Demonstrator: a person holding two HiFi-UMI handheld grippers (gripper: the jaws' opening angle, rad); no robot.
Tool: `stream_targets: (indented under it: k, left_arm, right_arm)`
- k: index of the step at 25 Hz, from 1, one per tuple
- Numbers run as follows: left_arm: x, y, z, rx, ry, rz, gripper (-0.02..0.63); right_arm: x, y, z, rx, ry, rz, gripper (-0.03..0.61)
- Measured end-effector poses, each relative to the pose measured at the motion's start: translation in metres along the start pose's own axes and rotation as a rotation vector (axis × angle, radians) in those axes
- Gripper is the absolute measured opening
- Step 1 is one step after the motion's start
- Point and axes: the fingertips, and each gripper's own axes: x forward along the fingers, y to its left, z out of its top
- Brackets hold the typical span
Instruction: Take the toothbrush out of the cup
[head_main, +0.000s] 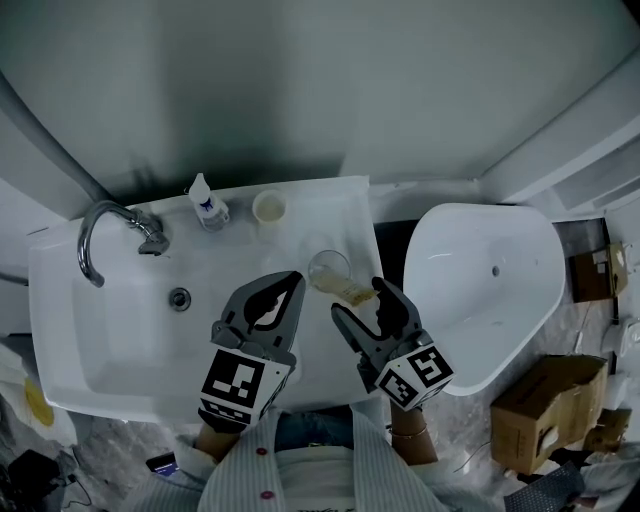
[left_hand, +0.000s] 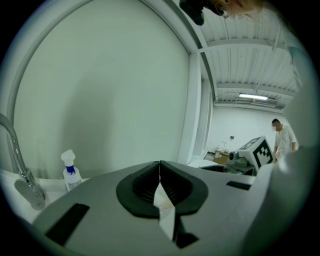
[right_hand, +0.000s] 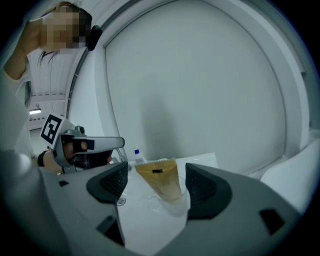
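"Tan plastic, that thing in the glass. Which way does it point?"

"The tube stands close to upright in the clear cup, so its long axis runs up and down. The narrow end is down inside the glass. The flat crimped end is up, leaning a little to the left in the right gripper view. The cup sits on the ledge of the white sink, toward its right side."

"How many of each thing?"

"One tube and one clear cup. On the back ledge there is one small white cup and one spray bottle with a blue neck. One curved tap stands at the left. There are two grippers."

"And how are the tongs held?"

"Side by side over the front rim of the sink, both pointing away from the person toward the wall, with the tips angled slightly in toward each other. Striped sleeves show just behind them. The right gripper has its jaws wide apart and grips nothing. The cup and tube stand between them, nearer the right-hand jaw, and I can't tell whether that jaw touches the glass. The left gripper has its jaws pressed together at the tips with nothing between them. It hangs just left of the cup, clear of it."
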Motion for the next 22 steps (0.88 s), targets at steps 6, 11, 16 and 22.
stream_targets:
  k: [6,11,16,22]
  left_arm:
    - [0.006,0.004,-0.009,-0.011,0.021,-0.001,0.018]
    - [0.010,0.011,-0.017,-0.026,0.034,-0.002,0.018]
    - [0.014,0.016,-0.021,-0.029,0.041,0.003,0.018]
    - [0.016,0.022,-0.024,-0.031,0.050,0.006,0.018]
  right_arm:
    - [0.011,-0.005,-0.018,0.019,0.042,0.000,0.346]
    - [0.024,-0.007,-0.033,0.020,0.097,0.008,0.345]
    - [0.032,-0.011,-0.042,0.013,0.133,0.000,0.345]
    - [0.042,-0.013,-0.043,0.012,0.149,-0.002,0.336]
